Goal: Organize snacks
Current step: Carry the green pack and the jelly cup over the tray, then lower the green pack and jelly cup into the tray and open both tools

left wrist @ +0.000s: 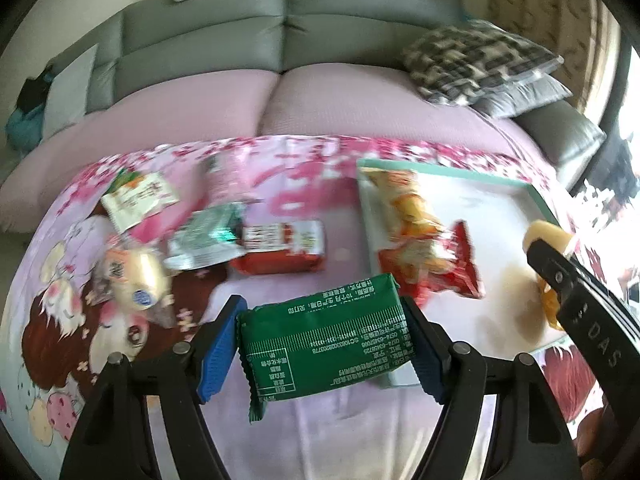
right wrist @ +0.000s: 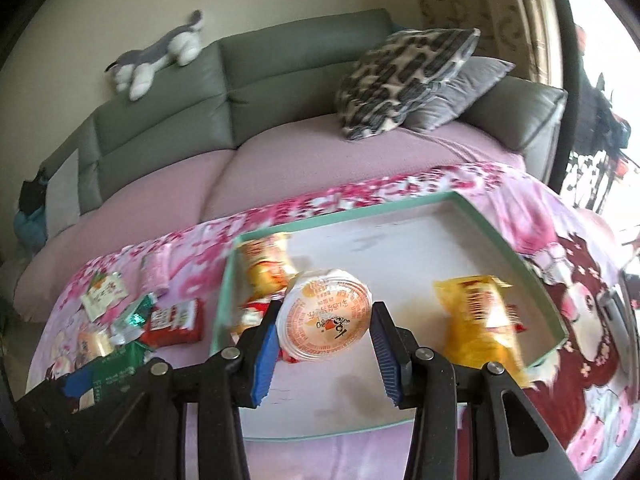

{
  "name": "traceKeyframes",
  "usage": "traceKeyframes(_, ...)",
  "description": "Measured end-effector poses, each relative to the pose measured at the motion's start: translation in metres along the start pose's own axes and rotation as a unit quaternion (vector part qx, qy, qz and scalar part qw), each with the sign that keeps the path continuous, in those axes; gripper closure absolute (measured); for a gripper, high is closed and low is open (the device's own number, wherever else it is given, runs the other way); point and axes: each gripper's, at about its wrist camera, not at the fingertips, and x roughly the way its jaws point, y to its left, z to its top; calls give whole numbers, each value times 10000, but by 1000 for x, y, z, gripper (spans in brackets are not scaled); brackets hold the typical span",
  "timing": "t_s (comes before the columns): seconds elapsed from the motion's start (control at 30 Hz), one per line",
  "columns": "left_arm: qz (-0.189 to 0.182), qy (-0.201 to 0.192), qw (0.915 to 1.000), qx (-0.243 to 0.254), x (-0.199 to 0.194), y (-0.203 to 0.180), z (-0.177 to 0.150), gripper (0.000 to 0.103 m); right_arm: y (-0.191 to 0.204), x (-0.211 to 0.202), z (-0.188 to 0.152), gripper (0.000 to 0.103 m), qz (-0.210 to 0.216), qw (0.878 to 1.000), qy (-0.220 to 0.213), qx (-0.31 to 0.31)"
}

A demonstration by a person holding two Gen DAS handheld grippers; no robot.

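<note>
My left gripper [left wrist: 322,312] is shut on a green snack packet [left wrist: 320,348], held crosswise between the blue pads above the cartoon-print cloth, just left of the teal-rimmed tray [left wrist: 448,171]. In the right wrist view my right gripper [right wrist: 326,314] is shut on a round orange jelly cup [right wrist: 324,300] with its foil lid facing the camera, over the tray's [right wrist: 344,216] near left part. An orange-yellow bag [left wrist: 412,216] and a red packet [left wrist: 460,268] lie in the tray, as does a yellow packet [right wrist: 480,320] further right.
Left of the tray, loose on the cloth, lie a red packet [left wrist: 280,248], a silver-green packet [left wrist: 204,240], a white-green sachet [left wrist: 138,200], a pink packet [left wrist: 228,180] and a round wrapped cake [left wrist: 132,276]. Behind stands a grey sofa [right wrist: 248,80] with cushions [right wrist: 400,80].
</note>
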Motion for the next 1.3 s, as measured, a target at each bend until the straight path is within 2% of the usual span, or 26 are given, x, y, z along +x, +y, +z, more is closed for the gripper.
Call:
traceKeyframes(0.27,-247,43,9986,464,10,-49,-3,26,-38,-6,4,56,-263,9992,-57,279)
traceKeyframes(0.57,-390,136,9971,637,23,-75,-4,26,-56,-11,6,56,-366,9986,-79,363)
traceKeyframes(0.8,-465,194,9963,703,34,-82,-3,26,-58,-10,6,56,-366,9986,-62,387)
traceKeyframes(0.87,-477,191,9960,731,37,-84,-3,31,-58,-10,6,56,-364,9985,-57,393)
traceKeyframes(1.3,-486,130,9964,686,48,-84,-1,31,-57,-4,2,56,-348,9986,24,398)
